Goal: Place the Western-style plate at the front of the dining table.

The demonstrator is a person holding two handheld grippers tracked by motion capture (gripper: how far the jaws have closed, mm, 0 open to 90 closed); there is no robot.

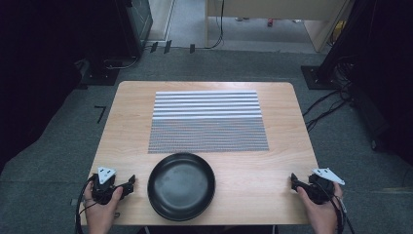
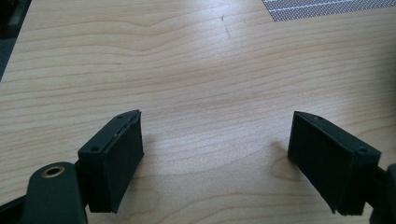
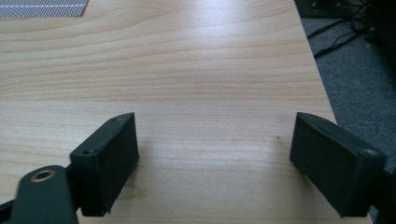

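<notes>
Both jaws gape empty: left gripper (image 1: pixel 130 184) left of the round black bowl (image 1: pixel 181 185), right gripper (image 1: pixel 293 181) right of it; approach its rim squarely, level.

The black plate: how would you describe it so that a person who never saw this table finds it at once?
Start at the wooden table, then its near edge. The black plate lies there, just before the striped mat and between the left claw and the right claw. It alone is round, dark and glossy.

Wooden table (image 1: pixel 122 112) on grey carpet (image 1: pixel 58 161), cables (image 1: pixel 326 105) trailing right, dark surroundings
</notes>
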